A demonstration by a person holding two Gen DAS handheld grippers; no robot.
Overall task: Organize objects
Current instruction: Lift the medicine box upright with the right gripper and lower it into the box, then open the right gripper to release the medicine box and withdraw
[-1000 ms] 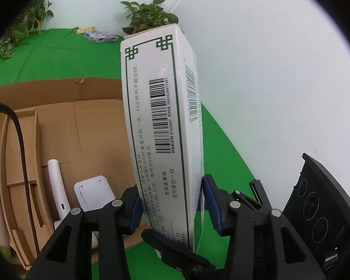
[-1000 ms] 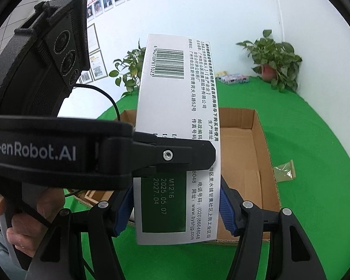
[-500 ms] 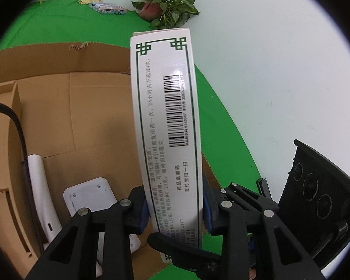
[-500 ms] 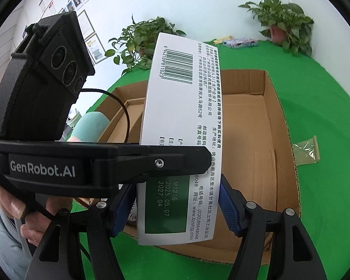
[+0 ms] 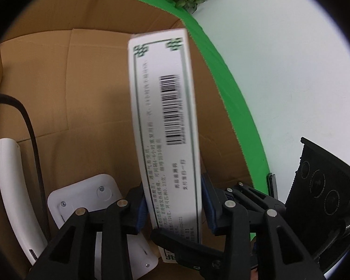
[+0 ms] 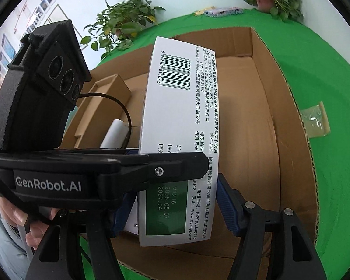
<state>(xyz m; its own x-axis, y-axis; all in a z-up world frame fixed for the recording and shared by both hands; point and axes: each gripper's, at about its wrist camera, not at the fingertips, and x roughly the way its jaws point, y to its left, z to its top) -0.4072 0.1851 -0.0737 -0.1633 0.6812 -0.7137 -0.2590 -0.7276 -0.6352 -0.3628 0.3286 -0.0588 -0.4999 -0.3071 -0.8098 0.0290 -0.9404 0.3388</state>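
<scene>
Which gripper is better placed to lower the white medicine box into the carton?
Probably left: the left gripper clamps the medicine box over the carton; the right gripper contact is unclear.
</scene>
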